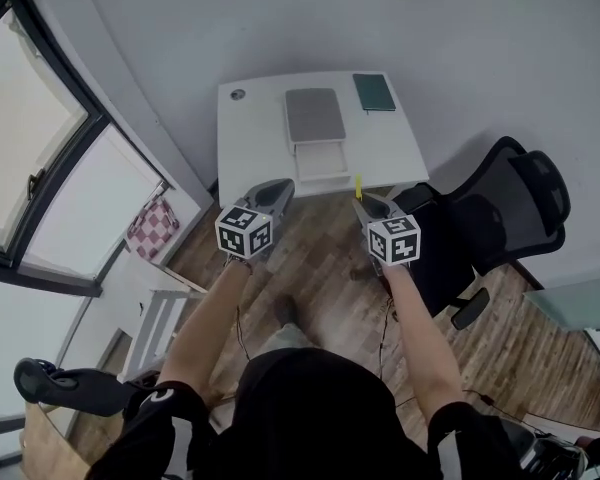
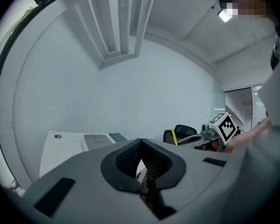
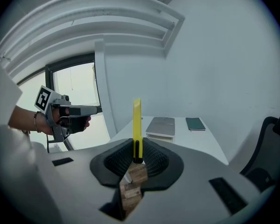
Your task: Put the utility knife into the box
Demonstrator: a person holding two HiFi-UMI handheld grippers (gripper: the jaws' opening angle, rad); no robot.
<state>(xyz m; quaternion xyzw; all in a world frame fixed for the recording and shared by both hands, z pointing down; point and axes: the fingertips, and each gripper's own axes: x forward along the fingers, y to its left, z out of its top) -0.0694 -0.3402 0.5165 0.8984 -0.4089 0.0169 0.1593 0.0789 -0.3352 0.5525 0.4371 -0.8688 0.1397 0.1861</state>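
Note:
A yellow utility knife (image 3: 136, 125) stands upright between the pads of my right gripper (image 3: 137, 155), which is shut on it. From the head view the knife (image 1: 358, 186) sticks out past my right gripper (image 1: 361, 204), just short of the white table's (image 1: 250, 138) near edge. The box (image 1: 316, 128), white with a grey lid, lies in the middle of the table; it also shows as the box (image 3: 161, 126) ahead of the knife. My left gripper (image 1: 282, 188) hovers at the near edge, left of the box, its jaws shut (image 2: 140, 146) with nothing between them.
A dark green notebook (image 1: 374, 92) lies at the table's far right, a small round object (image 1: 238, 94) at its far left. A black office chair (image 1: 500, 218) stands right of the table. Windows (image 1: 40, 148) run along the left wall, above a checkered cushion (image 1: 152, 228).

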